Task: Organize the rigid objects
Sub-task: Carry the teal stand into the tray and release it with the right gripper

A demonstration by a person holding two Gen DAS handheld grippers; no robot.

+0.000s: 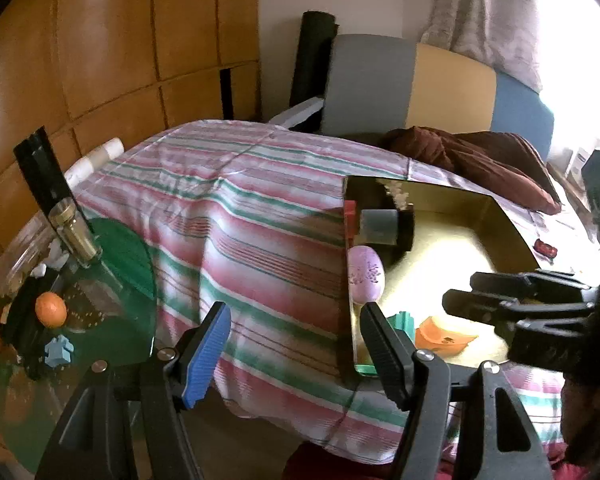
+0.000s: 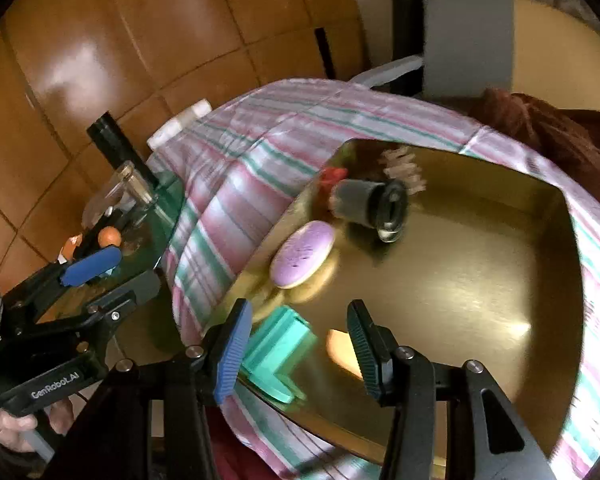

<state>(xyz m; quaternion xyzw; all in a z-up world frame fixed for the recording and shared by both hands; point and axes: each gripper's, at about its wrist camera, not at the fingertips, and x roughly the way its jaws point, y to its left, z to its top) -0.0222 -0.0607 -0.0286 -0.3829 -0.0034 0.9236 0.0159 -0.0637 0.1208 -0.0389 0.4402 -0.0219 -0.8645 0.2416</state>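
Left wrist view: the left gripper [image 1: 294, 344] is spread wide and empty above the pink-and-green striped cloth [image 1: 260, 220]. A shallow gold metal tray [image 1: 512, 224] on the cloth holds a pink oval soap-like piece [image 1: 366, 274], a grey-and-black cylinder [image 1: 386, 226], a teal plastic block [image 1: 402, 320] and an orange piece [image 1: 440, 334]. An orange ball [image 1: 51, 309] and a light-blue block [image 1: 60, 350] lie on the green glass table [image 1: 128, 256].

Right wrist view: the right gripper [image 2: 296, 344] hovers wide apart, holding nothing, over the tray [image 2: 500, 264], with the teal block [image 2: 278, 354] just beside its blue finger pad [image 2: 230, 350].
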